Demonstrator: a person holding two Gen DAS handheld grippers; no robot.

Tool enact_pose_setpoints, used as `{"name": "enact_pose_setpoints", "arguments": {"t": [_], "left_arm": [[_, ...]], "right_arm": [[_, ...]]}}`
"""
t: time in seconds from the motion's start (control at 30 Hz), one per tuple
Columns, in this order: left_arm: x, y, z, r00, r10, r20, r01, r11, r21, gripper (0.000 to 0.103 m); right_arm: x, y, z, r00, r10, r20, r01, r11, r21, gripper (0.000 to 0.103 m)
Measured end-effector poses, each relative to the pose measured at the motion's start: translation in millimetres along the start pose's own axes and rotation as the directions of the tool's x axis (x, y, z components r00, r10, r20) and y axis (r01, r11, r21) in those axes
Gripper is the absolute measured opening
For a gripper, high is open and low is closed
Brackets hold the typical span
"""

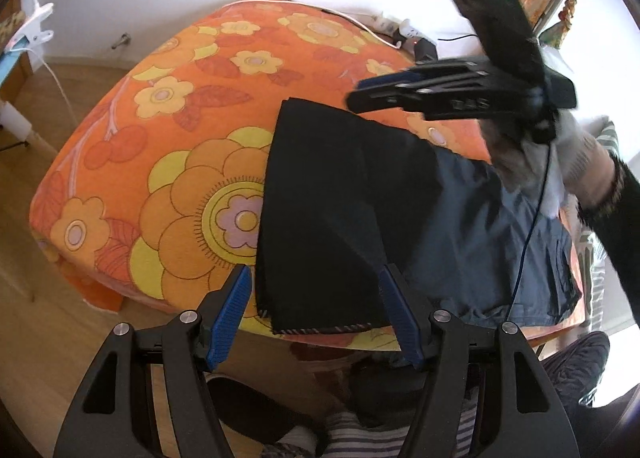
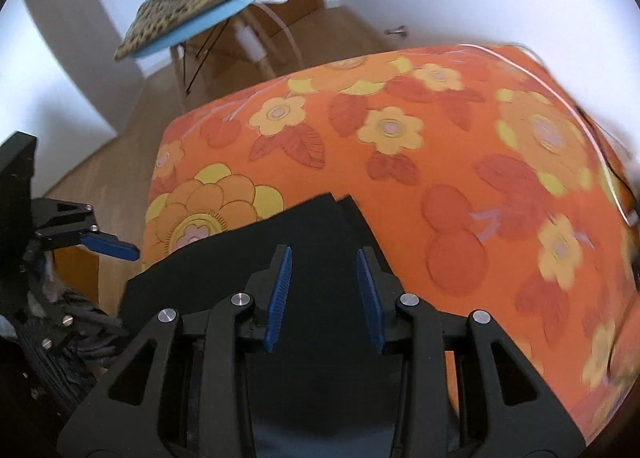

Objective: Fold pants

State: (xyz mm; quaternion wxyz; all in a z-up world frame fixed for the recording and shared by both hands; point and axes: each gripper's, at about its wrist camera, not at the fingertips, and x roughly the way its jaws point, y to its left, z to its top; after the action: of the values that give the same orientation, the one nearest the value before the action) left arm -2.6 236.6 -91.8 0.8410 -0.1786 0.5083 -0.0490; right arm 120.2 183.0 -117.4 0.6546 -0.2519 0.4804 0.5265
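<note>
Left tongs (image 1: 316, 314) apart, empty, over pants (image 1: 340, 218) at near edge of table (image 1: 160, 138). Right tongs (image 2: 324, 294) part-spread above pants, gripping nothing. Legs already doubled over; further folds likely remain.
</note>
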Motion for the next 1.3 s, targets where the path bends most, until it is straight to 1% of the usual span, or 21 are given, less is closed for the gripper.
{"name": "enact_pose_setpoints", "arguments": {"t": [0.07,0.2,0.3,0.37,0.47,0.53,0.57,0.6,0.63,0.77,0.83,0.87,0.93,1.0,1.07,1.1,1.17,1.2,1.23,1.27,1.3], "left_arm": [[3,2,0,1.000,0.013,-0.004,-0.013,1.000,0.004,0.066],[5,4,0,1.000,0.005,-0.012,-0.005,1.000,-0.003,0.066],[5,3,0,1.000,0.008,-0.011,-0.008,1.000,0.004,0.066],[5,4,0,1.000,0.005,-0.007,-0.005,1.000,0.003,0.066],[4,4,0,1.000,0.002,-0.005,-0.002,1.000,0.003,0.066],[3,4,1,1.000,0.005,0.000,-0.005,1.000,0.005,0.066],[2,3,1,1.000,0.006,0.003,-0.006,1.000,0.006,0.066],[1,3,1,1.000,0.010,0.006,-0.010,1.000,0.006,0.066],[1,4,1,1.000,0.013,0.008,-0.013,1.000,0.006,0.066],[1,5,-1,1.000,0.014,0.004,-0.014,1.000,0.004,0.066],[2,6,-1,1.000,0.016,-0.002,-0.016,1.000,0.004,0.066],[3,6,-1,1.000,0.019,-0.005,-0.019,1.000,0.005,0.066],[2,9,0,1.000,0.013,-0.006,-0.013,1.000,0.000,0.066],[2,13,1,1.000,0.016,-0.006,-0.016,1.000,-0.015,0.066],[0,19,2,1.000,0.024,0.000,-0.024,0.999,-0.032,0.066],[-1,22,2,1.000,0.025,0.005,-0.024,0.999,-0.049,0.066],[-5,33,3,1.000,-0.003,0.016,0.005,0.995,-0.103,0.066],[-4,38,3,1.000,-0.021,0.017,0.023,0.991,-0.134,0.066],[-4,41,2,0.999,-0.036,0.014,0.038,0.987,-0.155,0.064],[-3,42,2,0.999,-0.045,0.010,0.046,0.985,-0.166,0.063],[-2,43,1,0.999,-0.049,0.005,0.049,0.984,-0.170,0.063]], "right_arm": [[11,0,6,1.000,0.008,-0.016,-0.009,1.000,-0.023,0.035],[32,-2,15,0.998,0.023,-0.050,-0.026,0.998,-0.062,0.035],[47,-4,18,0.997,0.008,-0.076,-0.014,0.996,-0.083,0.035],[50,-4,20,0.997,-0.010,-0.078,0.002,0.995,-0.099,0.036],[52,-5,22,0.997,0.001,-0.082,-0.008,0.995,-0.095,0.036],[52,-3,21,0.997,0.002,-0.079,-0.010,0.994,-0.105,0.023],[51,0,20,0.997,-0.011,-0.077,0.001,0.993,-0.120,0.021],[48,2,18,0.997,-0.031,-0.074,0.021,0.990,-0.137,0.012],[47,4,18,0.996,-0.050,-0.076,0.038,0.989,-0.144,0.001],[29,3,16,0.995,-0.071,-0.064,0.060,0.986,-0.153,0.001],[24,-2,15,0.995,-0.076,-0.063,0.066,0.987,-0.143,0.001],[25,-4,14,0.993,-0.092,-0.072,0.080,0.986,-0.149,0.001],[30,-8,12,0.987,-0.130,-0.093,0.114,0.980,-0.162,0.001],[34,-12,12,0.990,-0.107,-0.093,0.093,0.986,-0.142,0.001],[35,-15,14,0.988,-0.126,-0.085,0.117,0.987,-0.111,0.003],[34,-15,17,0.986,-0.146,-0.076,0.138,0.986,-0.096,0.007],[29,-13,19,0.988,-0.144,-0.056,0.139,0.987,-0.084,0.010],[24,-9,20,0.989,-0.139,-0.046,0.135,0.987,-0.092,0.017],[22,-6,20,0.989,-0.140,-0.044,0.136,0.986,-0.097,0.029],[21,-4,19,0.989,-0.142,-0.043,0.137,0.986,-0.099,0.034],[18,-2,17,0.989,-0.142,-0.042,0.137,0.986,-0.097,0.035]]}}
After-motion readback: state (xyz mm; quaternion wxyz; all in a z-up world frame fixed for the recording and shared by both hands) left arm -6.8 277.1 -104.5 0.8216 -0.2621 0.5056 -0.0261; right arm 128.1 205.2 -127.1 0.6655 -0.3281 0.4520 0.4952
